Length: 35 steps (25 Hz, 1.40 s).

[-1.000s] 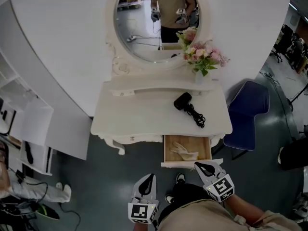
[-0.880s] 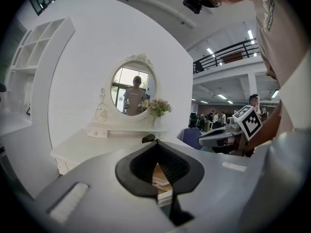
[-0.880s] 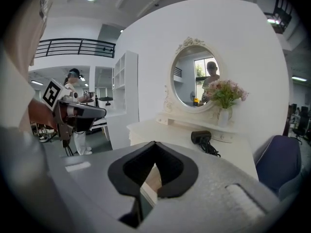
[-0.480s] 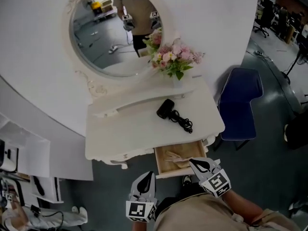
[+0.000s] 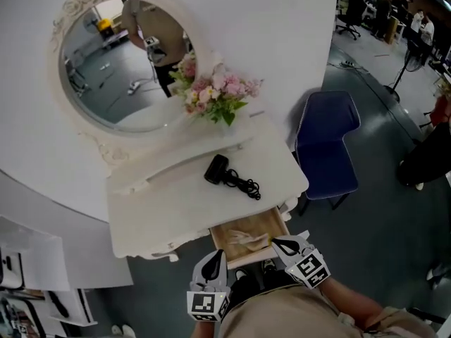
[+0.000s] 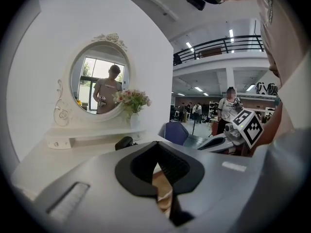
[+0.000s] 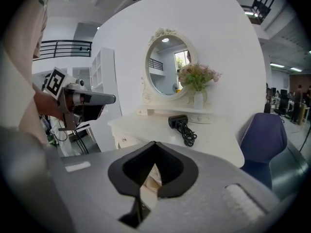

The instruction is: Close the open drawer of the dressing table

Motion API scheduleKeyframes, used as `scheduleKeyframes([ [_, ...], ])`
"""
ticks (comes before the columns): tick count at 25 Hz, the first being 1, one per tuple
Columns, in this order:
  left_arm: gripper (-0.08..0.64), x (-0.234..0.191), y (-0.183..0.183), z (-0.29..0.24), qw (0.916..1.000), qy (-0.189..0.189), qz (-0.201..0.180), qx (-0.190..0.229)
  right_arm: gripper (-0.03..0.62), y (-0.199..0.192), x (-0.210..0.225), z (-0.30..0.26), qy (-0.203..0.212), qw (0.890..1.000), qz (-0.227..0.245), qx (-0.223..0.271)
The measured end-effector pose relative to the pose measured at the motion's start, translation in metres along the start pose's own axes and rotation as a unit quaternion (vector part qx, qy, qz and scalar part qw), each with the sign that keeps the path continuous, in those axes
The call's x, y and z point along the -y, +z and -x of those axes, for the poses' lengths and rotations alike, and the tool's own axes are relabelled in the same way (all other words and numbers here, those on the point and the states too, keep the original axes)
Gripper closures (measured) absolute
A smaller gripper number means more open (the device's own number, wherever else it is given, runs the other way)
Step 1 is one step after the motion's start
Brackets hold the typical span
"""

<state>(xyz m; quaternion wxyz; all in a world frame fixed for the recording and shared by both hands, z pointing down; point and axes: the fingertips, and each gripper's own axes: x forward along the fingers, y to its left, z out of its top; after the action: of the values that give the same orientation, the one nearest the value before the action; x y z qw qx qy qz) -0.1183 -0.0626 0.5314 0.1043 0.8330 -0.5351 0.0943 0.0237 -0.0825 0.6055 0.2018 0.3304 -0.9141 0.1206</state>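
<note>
The white dressing table (image 5: 162, 210) has one wooden drawer (image 5: 248, 234) pulled out at its front right, with a pale crumpled thing lying inside. My right gripper (image 5: 276, 243) is shut, its tip at the right end of the drawer's white front panel (image 5: 262, 255); whether it touches the panel I cannot tell. Just left of the drawer and below the table's edge, my left gripper (image 5: 217, 257) is shut and holds nothing. In the left gripper view the left gripper (image 6: 156, 144) points toward the table, and the right gripper (image 7: 154, 143) does the same in its own view.
A black hairdryer (image 5: 217, 169) with its cord lies on the tabletop. A vase of pink flowers (image 5: 215, 94) stands before the round mirror (image 5: 120, 69). A blue chair (image 5: 324, 146) is right of the table. White shelving (image 5: 21, 273) stands at the lower left.
The head view has swung, so the table now sits further left and turned. Both grippers stay shut near the drawer front, the right one nearer its right end.
</note>
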Motion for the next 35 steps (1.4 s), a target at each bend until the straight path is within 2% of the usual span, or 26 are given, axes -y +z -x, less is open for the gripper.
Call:
scheduleKeyframes([
  [3, 0.545, -0.002, -0.007, 0.000, 0.9999, -0.009, -0.001, -0.009, 0.589, -0.017, 0.010, 0.002, -0.038, 0.999, -0.006, -0.009],
  [5, 0.544, -0.004, -0.010, 0.000, 0.9998, -0.017, 0.000, -0.013, 0.589, -0.031, 0.012, 0.002, -0.048, 0.998, -0.020, -0.025],
  [7, 0.545, -0.009, -0.010, -0.003, 0.9997, -0.020, 0.006, -0.014, 0.589, -0.054, 0.014, 0.000, -0.048, 0.997, -0.030, -0.055],
  [9, 0.544, -0.013, -0.009, -0.006, 0.9996, -0.022, 0.014, -0.010, 0.589, -0.090, 0.015, -0.004, -0.042, 0.993, -0.043, -0.106],
  [14, 0.545, -0.023, 0.005, -0.004, 0.9997, -0.022, 0.010, 0.004, 0.589, -0.185, 0.006, -0.005, -0.014, 0.968, -0.086, -0.235],
  [17, 0.543, -0.034, 0.007, 0.002, 0.9999, -0.010, 0.010, 0.004, 0.589, -0.220, -0.006, -0.005, 0.011, 0.950, -0.112, -0.290],
  [20, 0.545, -0.040, 0.002, 0.008, 0.9999, 0.002, 0.016, -0.002, 0.589, -0.240, -0.009, -0.003, 0.021, 0.935, -0.124, -0.332],
  [26, 0.544, -0.053, -0.004, 0.018, 0.9993, 0.025, 0.026, -0.008, 0.589, -0.251, 0.009, -0.016, -0.006, 0.923, -0.152, -0.353],
  [35, 0.543, -0.066, 0.001, 0.014, 0.9982, 0.050, 0.032, -0.003, 0.589, -0.246, 0.018, -0.025, -0.009, 0.921, -0.167, -0.351],
])
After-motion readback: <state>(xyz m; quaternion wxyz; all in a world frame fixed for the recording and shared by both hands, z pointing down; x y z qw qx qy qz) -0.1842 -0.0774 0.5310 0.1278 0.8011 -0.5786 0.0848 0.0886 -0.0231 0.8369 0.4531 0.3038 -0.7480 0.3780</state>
